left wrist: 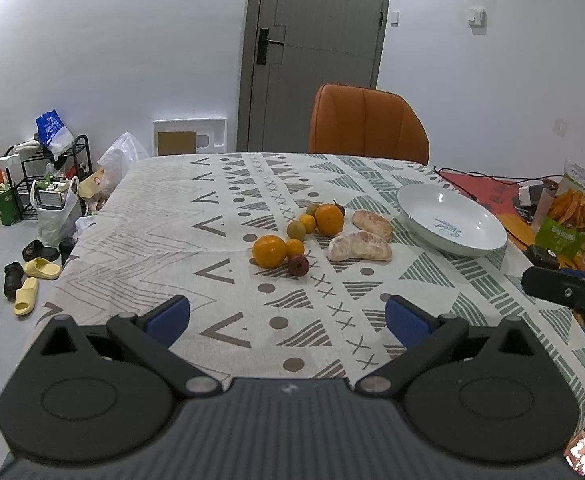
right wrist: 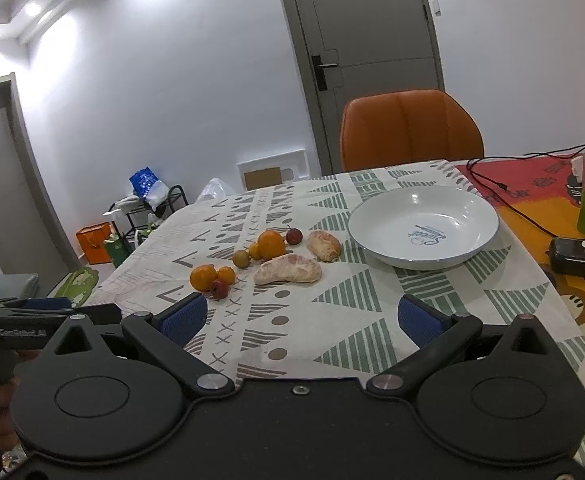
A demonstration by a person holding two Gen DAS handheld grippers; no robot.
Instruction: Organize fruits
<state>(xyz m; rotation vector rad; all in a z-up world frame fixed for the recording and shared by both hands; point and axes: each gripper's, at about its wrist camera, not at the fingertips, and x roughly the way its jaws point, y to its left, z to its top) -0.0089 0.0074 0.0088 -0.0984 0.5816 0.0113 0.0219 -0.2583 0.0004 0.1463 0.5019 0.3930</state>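
Observation:
Fruit lies in a loose cluster mid-table: a near orange (left wrist: 269, 251) (right wrist: 203, 277), a far orange (left wrist: 329, 219) (right wrist: 271, 245), small kumquats, a dark red fruit (left wrist: 298, 265) (right wrist: 220, 289) and two peeled pomelo pieces (left wrist: 359, 246) (right wrist: 288, 269). A white bowl (left wrist: 452, 218) (right wrist: 423, 226) stands empty to their right. My left gripper (left wrist: 288, 316) hovers open over the near cloth, well short of the fruit. My right gripper (right wrist: 302, 320) is likewise open and holds nothing, nearer the bowl side.
An orange chair (left wrist: 366, 124) (right wrist: 410, 130) stands at the table's far edge. Snack packets (left wrist: 568, 210), a black cable (right wrist: 504, 192) and a small black device (right wrist: 574, 256) crowd the right side. The table's left edge drops to a floor with shoes and bags.

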